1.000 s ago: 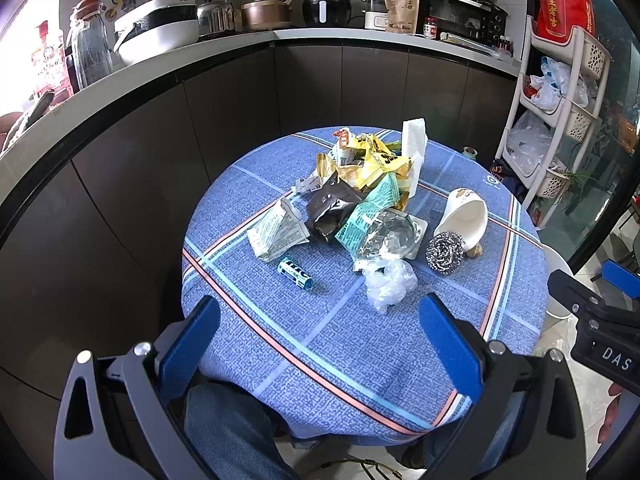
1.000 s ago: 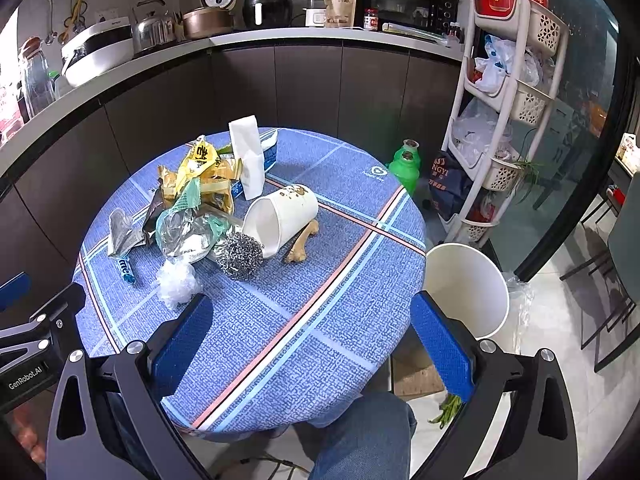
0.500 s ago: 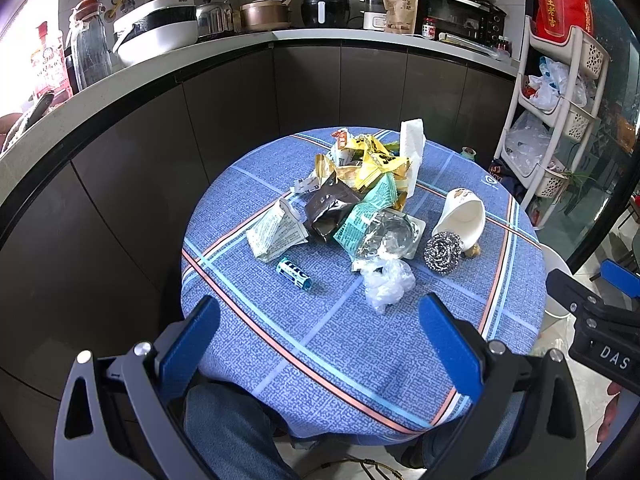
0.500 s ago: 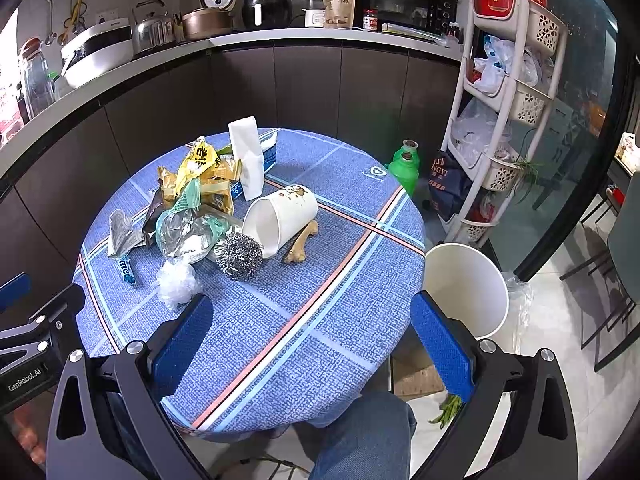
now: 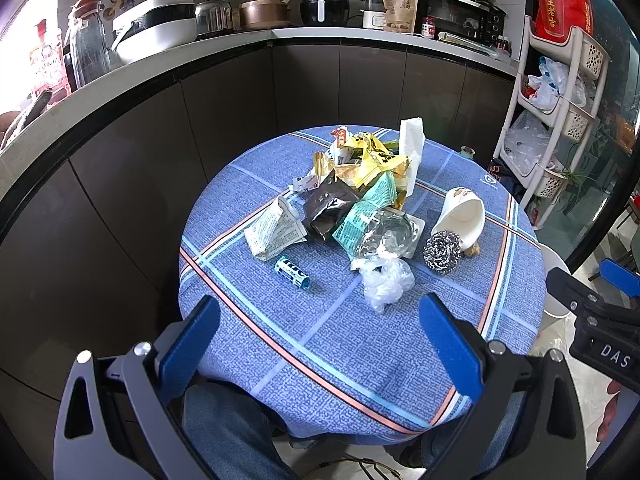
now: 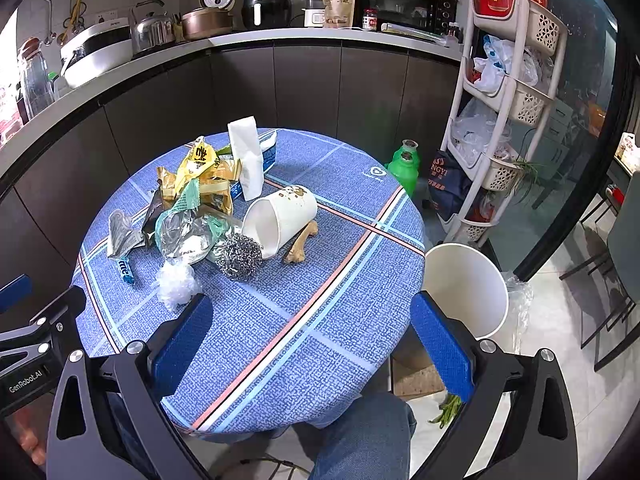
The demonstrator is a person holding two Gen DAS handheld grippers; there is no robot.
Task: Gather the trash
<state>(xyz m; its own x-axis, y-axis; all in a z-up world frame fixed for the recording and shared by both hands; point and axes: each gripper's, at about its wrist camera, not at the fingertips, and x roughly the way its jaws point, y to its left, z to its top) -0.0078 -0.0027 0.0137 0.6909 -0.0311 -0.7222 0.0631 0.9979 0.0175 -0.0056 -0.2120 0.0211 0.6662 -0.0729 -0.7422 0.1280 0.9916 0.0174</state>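
**Both grippers wide, trash untouched on table**

Left gripper (image 5: 320, 332) and right gripper (image 6: 312, 332): fingers spread wide, nothing between them, both hanging over the near edge of the round table (image 6: 320, 320). Trash sits mid-table: wrapper pile (image 5: 360, 184), foil tray (image 5: 388, 236), crumpled clear plastic (image 5: 386, 280), steel scourer (image 6: 239, 257) touching the tipped paper cup (image 6: 280, 216), bone (image 6: 300, 242) beside it. White bin (image 6: 466, 288) stands on the floor at the table's right.

Even, sharp daylight from a blown-out upper-left corner; fisheye curvature and dark vignetting at edges.
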